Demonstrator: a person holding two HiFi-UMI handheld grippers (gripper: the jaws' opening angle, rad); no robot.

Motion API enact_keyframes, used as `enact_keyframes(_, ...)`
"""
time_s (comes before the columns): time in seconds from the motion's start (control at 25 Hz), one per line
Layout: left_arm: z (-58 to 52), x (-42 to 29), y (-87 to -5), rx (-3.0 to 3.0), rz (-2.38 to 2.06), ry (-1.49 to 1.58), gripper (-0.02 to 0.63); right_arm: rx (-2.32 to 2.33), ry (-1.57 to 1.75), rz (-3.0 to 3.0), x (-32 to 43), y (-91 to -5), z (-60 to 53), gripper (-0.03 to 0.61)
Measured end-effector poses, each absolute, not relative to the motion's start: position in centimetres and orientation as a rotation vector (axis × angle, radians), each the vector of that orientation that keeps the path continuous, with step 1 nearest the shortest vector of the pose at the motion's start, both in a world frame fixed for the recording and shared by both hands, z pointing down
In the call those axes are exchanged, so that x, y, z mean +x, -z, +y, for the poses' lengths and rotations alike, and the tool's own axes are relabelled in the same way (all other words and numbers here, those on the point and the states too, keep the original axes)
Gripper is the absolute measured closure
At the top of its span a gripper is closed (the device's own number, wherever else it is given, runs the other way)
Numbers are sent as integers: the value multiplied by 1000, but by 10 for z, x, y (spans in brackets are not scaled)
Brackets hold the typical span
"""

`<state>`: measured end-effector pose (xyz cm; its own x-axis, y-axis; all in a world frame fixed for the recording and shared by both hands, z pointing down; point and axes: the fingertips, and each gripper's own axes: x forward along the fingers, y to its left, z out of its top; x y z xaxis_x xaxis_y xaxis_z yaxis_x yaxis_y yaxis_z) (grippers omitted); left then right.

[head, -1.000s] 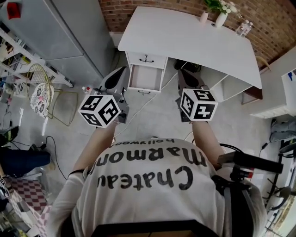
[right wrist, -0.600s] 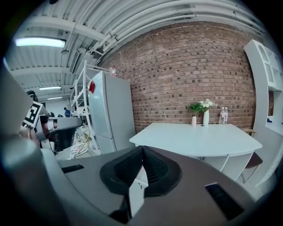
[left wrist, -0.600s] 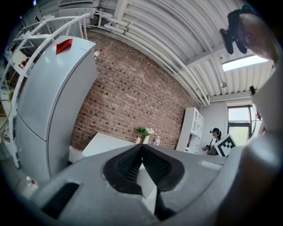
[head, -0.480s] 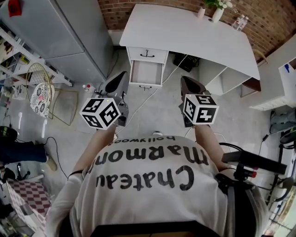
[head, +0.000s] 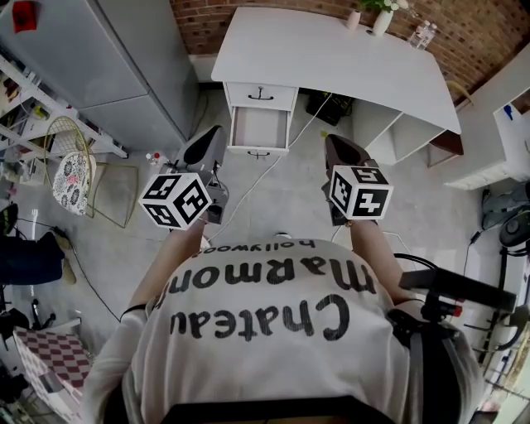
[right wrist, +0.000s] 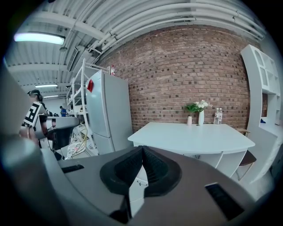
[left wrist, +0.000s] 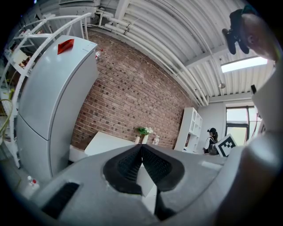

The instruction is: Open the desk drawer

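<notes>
A white desk (head: 331,58) stands against the brick wall. At its left end the upper drawer (head: 261,97) is closed. The lower drawer (head: 259,129) below it is pulled out, and its inside looks bare. My left gripper (head: 217,131) is shut and holds nothing, a short way in front of the open drawer and to its left. My right gripper (head: 329,139) is also shut and holds nothing, in front of the desk's leg space. In the left gripper view the left gripper (left wrist: 142,145) points at the desk (left wrist: 110,143). In the right gripper view the right gripper (right wrist: 142,148) points at the desk (right wrist: 194,134).
A grey fridge (head: 108,58) stands left of the desk. A wire chair (head: 73,161) is on the floor further left. A vase of flowers (head: 383,16) and bottles (head: 421,35) sit on the desk's far edge. A white shelf unit (head: 497,149) stands at the right, and a cable (head: 269,174) crosses the floor.
The desk has slid up and away in the head view, so I stand a little farther back. Both grippers stay shut and the lower drawer stays open.
</notes>
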<state>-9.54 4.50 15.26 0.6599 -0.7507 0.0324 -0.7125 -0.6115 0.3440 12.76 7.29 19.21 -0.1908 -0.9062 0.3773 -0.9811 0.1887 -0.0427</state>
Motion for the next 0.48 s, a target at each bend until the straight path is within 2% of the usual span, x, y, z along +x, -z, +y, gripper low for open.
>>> enact_keyframes(0.48,49,-104,-151,2559,-1156,184,598,1808,-392,-2185,120,-193,78,565)
